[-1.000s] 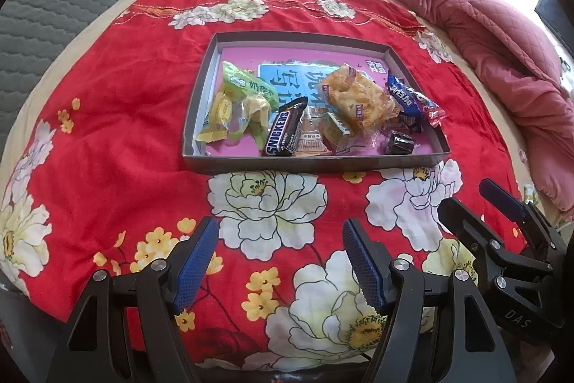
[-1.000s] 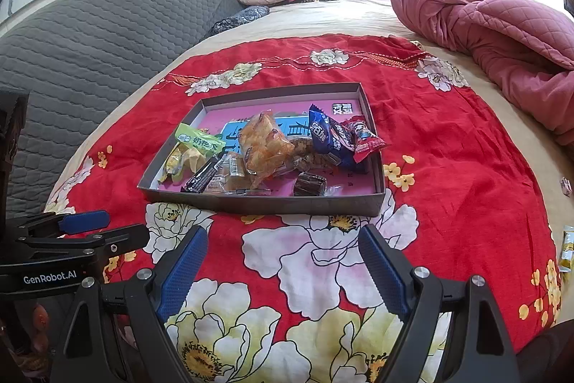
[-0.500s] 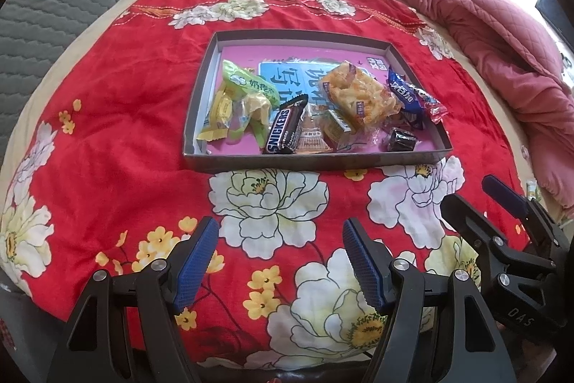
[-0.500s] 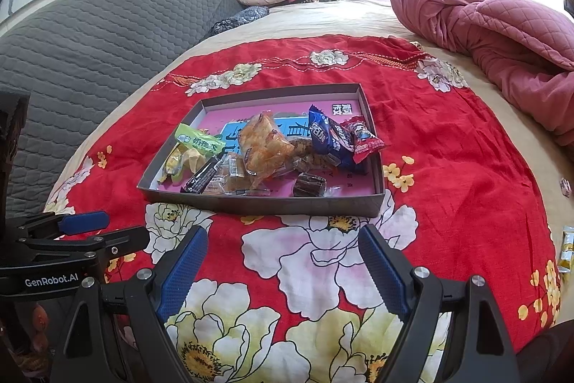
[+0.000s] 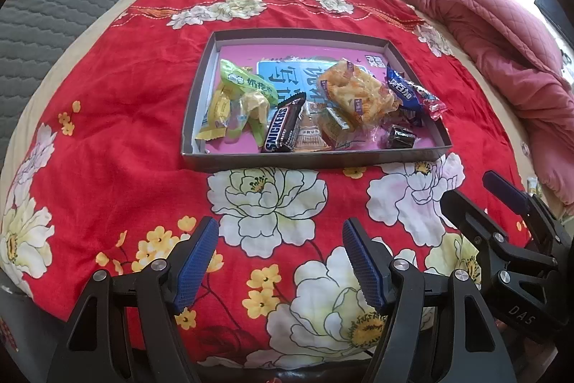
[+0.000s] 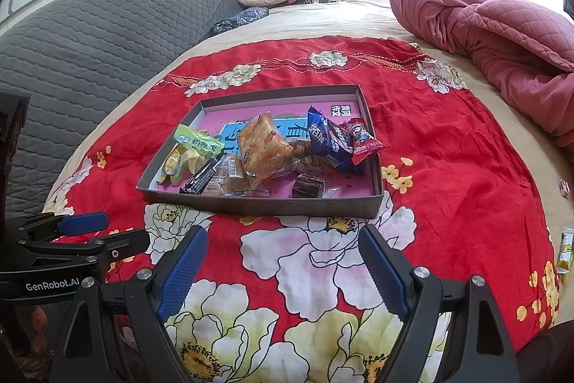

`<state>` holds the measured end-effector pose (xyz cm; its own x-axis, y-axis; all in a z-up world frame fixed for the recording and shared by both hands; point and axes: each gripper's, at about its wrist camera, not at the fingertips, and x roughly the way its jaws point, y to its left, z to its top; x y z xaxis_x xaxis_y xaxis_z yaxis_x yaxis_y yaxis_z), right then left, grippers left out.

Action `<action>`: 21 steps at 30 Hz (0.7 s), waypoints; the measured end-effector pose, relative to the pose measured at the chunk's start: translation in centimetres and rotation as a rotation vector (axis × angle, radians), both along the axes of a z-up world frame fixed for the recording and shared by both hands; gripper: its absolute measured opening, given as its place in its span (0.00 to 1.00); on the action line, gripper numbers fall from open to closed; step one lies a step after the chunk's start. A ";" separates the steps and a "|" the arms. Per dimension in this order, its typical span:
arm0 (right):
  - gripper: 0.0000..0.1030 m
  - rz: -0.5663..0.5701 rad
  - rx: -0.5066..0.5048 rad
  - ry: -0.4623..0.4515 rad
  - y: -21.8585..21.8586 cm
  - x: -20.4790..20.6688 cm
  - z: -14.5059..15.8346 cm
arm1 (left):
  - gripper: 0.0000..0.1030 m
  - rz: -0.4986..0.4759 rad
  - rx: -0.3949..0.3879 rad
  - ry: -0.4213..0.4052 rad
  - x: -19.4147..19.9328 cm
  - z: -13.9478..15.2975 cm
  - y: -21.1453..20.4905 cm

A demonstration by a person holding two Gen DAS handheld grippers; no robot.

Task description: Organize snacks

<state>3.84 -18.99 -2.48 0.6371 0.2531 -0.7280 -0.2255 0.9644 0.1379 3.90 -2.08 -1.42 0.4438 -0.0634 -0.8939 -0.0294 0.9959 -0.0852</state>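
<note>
Snacks (image 5: pixel 323 110): wrapped, heaped in shallow grey cardboard tray (image 5: pixel 312 158) (pink floor) on red floral bedspread (image 5: pixel 107 131). Left gripper (image 5: pixel 280 261) and right gripper (image 6: pixel 283 270): jaws wide, empty, over cloth short of tray. Contents: crinkly orange bag (image 5: pixel 358 92), green packet (image 5: pixel 247 83), blue packet (image 6: pixel 326 139), Snickers bar (image 5: pixel 283 126), small dark sweet (image 5: pixel 401 135).

glossy plastic snack wrappers (image 5: pixel 353 94); matt cardboard tray (image 5: pixel 315 158); creased cloth bedspread (image 5: pixel 107 131).
</note>
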 end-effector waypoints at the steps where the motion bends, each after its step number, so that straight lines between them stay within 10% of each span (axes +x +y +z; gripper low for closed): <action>1: 0.83 0.000 0.000 0.000 0.0 0.0 0.0 | 0.71 0.000 -0.001 0.001 0.0 0.0 0.0; 21: 0.83 -0.017 -0.007 -0.005 -0.5 0.1 0.1 | 0.71 0.067 0.040 -0.004 0.3 -0.4 1.4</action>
<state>3.94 -19.47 -2.36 0.6448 0.2370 -0.7267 -0.2094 0.9691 0.1303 4.22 -0.66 -1.81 0.4491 0.0019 -0.8935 -0.0957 0.9943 -0.0460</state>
